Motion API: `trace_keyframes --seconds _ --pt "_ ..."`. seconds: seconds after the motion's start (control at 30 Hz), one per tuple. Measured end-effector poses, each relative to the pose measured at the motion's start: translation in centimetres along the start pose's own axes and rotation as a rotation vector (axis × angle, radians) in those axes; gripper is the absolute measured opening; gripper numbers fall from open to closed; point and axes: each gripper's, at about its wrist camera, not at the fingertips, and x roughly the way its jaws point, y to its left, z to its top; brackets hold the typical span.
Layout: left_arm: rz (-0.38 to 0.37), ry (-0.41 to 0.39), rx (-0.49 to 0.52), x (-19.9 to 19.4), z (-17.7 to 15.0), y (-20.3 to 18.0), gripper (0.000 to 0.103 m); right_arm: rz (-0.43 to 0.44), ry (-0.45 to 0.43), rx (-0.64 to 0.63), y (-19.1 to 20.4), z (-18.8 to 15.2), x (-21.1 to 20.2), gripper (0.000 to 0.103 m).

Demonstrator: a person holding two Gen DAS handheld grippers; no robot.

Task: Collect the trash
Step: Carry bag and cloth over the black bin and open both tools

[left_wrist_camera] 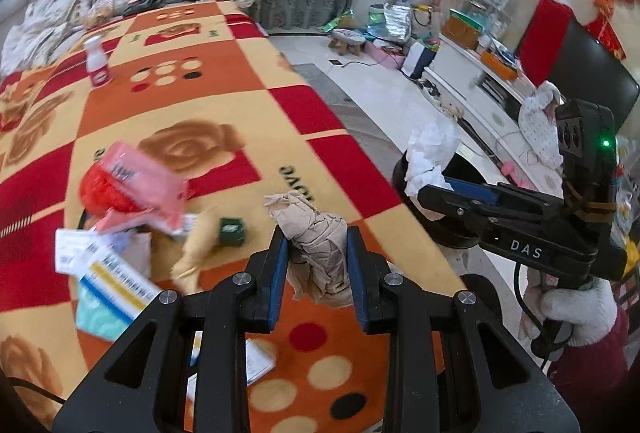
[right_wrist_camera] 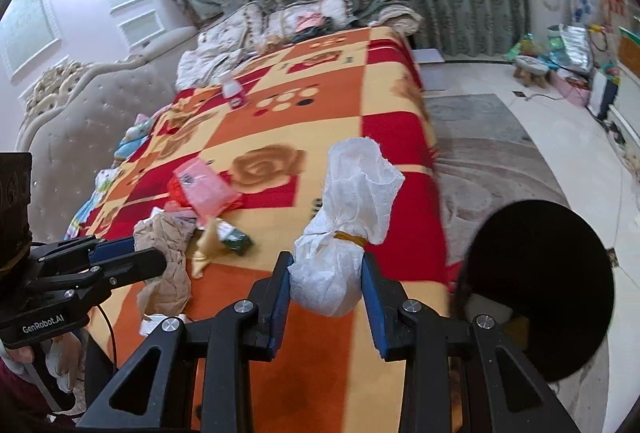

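My left gripper point(left_wrist_camera: 316, 241) is shut on a crumpled brown paper wad point(left_wrist_camera: 318, 253), held above the patterned blanket point(left_wrist_camera: 224, 105). The same left gripper point(right_wrist_camera: 132, 257) and brown paper wad point(right_wrist_camera: 166, 257) show at the left edge of the right wrist view. My right gripper point(right_wrist_camera: 326, 273) is shut on a white tissue bundle point(right_wrist_camera: 344, 233) tied with a tan band. That right gripper point(left_wrist_camera: 440, 189) with the white tissue bundle point(left_wrist_camera: 432, 153) appears to the right in the left wrist view, beside the bed's edge. A black round bin point(right_wrist_camera: 536, 285) stands on the floor right of the bed.
More litter lies on the blanket: a pink packet point(left_wrist_camera: 140, 185) over red plastic, papers point(left_wrist_camera: 104, 273), a small green box point(left_wrist_camera: 231, 231), a yellow scrap point(left_wrist_camera: 196, 253). A white bottle point(left_wrist_camera: 97, 62) stands farther back. Pillows, curtains, a TV stand and floor clutter surround.
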Motion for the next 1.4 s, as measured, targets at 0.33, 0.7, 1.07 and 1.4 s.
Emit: trace_keyframes --seconds 0.33,0.7,1.07,1.4 --pt "-0.034 0.025 0.066 3.1 2.4 -4.7 0.026 -0.079 -0.019 0.085 -5.3 -1.0 -2.3 0.032" --pt "-0.105 0.052 0.095 6.2 4.8 -9.1 0.026 -0.144 -0.015 0.185 -10.5 -2.3 -3.4 0.032" --pt "-0.174 0.104 0.061 10.5 6.7 -12.1 0.027 -0.183 0.004 0.254 -13.9 -3.3 -3.2 0.032" --pt "-0.255 0.103 -0.029 12.9 7.4 -13.0 0.051 -0.219 0.001 0.355 -17.1 -4.0 -3.2 0.049"
